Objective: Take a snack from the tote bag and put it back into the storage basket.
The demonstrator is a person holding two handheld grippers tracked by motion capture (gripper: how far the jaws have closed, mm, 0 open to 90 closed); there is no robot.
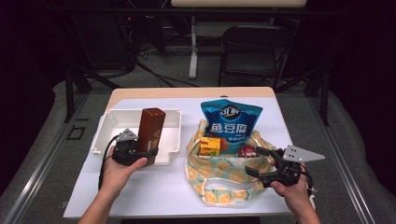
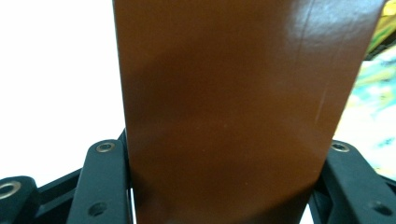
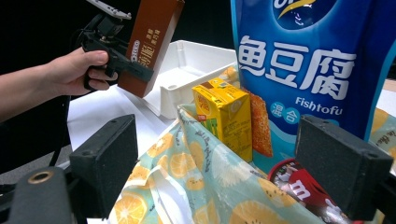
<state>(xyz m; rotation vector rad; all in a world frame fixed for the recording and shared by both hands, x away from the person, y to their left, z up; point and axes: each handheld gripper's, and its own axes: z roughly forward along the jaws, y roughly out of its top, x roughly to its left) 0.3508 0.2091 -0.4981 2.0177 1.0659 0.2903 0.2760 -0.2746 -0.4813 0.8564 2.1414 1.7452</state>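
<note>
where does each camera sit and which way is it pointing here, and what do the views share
High view: above the person's side, looking forward and down on the table; both forearms enter from the bottom, with the left gripper and right gripper.
Left gripper view: rides the left gripper, looking along its jaws, which clamp the brown box.
Right gripper view: rides the right gripper, jaws apart, facing the orange-print bag, yellow drink carton and blue Fishtofu pouch; the left hand shows farther off.
Shared: all three show the brown box; high and right views share the white tray.
</note>
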